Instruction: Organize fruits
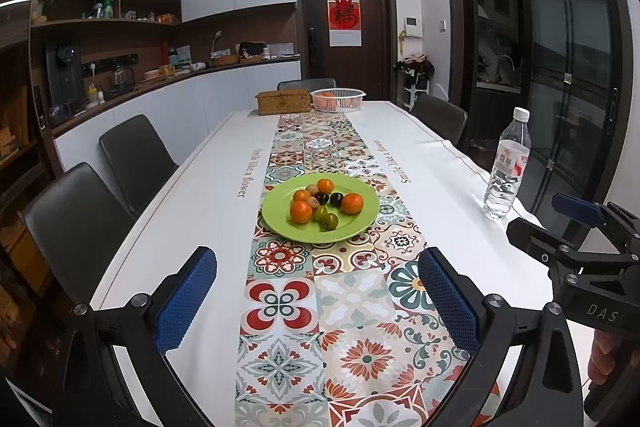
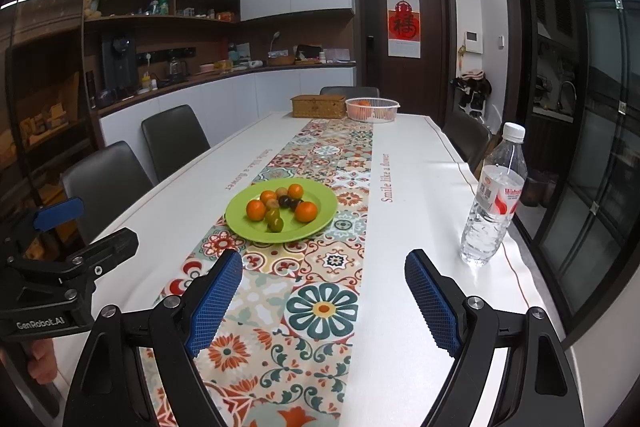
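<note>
A green plate sits on the patterned runner mid-table, holding several small fruits: orange ones, dark ones and green ones. A white slatted basket with orange fruit inside stands at the table's far end. My left gripper hovers open over the near runner, short of the plate, nothing between its blue pads. My right gripper is open too, empty, near the front edge. Each gripper shows at the edge of the other's view.
A clear water bottle stands near the table's right edge. A woven box sits beside the basket. Dark chairs line the left side and the far end. A glass sliding door is on the right.
</note>
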